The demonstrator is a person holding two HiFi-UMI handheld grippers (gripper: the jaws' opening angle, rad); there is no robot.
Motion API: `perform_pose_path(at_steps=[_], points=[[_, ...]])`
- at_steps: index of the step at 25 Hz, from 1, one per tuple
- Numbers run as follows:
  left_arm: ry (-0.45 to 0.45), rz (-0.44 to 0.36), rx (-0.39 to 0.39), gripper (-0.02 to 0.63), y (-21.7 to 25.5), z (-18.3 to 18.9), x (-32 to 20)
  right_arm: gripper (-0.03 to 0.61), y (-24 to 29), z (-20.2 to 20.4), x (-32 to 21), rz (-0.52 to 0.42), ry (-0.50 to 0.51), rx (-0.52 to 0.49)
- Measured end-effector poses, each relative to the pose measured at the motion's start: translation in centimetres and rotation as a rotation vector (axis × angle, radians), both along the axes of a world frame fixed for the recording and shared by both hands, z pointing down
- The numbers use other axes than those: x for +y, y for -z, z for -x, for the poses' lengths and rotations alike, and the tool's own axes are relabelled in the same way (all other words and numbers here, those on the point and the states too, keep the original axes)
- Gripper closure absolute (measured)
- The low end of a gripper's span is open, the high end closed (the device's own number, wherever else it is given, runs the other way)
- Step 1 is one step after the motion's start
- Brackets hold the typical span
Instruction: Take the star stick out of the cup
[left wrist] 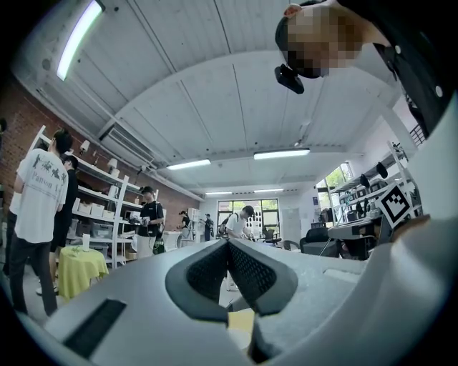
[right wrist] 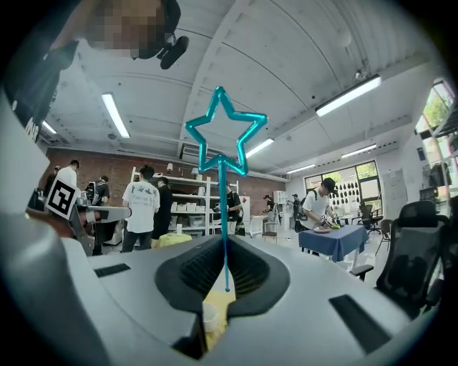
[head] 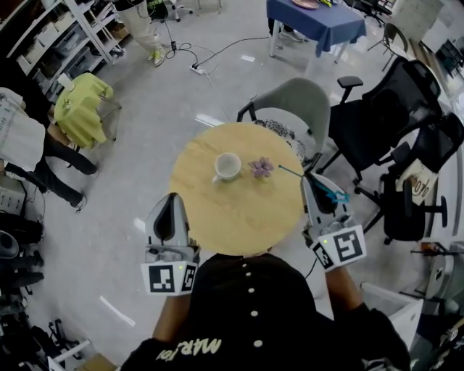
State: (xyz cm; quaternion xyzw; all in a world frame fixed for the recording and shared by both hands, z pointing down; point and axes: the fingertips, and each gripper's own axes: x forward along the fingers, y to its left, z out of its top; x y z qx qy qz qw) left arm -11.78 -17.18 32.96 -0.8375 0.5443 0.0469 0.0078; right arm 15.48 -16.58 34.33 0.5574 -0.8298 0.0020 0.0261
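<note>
A white cup (head: 228, 166) stands on the round wooden table (head: 239, 224), with a small purple flower-like piece (head: 261, 168) just to its right. The teal star stick (right wrist: 225, 136) is out of the cup and held up in the air. My right gripper (head: 310, 178) is shut on its thin stem over the table's right edge, and the star (head: 337, 196) shows beside it. In the right gripper view the stem runs up between the closed pads (right wrist: 247, 268). My left gripper (head: 172, 197) hovers at the table's left edge, shut and empty; both point towards the ceiling.
A grey chair (head: 293, 101) stands behind the table and black office chairs (head: 391, 109) stand to the right. A yellow-draped stand (head: 80, 109) and shelving are at the left, a blue-clothed table (head: 319, 22) at the back. Cables lie on the floor, and several people stand about.
</note>
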Motion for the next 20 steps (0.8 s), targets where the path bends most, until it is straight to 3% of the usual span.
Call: perform_pose_path(at_steps=[9, 20], points=[[0.005, -0.005, -0.017, 0.617, 0.3, 0.0, 0.9, 0.56, 0.0, -1.9, 1.9, -0.012, -0.059, -0.005], [0.013, 0.002, -0.017, 0.617, 0.1, 0.1, 1.8, 0.561, 0.4, -1.1, 1.8, -0.028, -0.035, 0.002]])
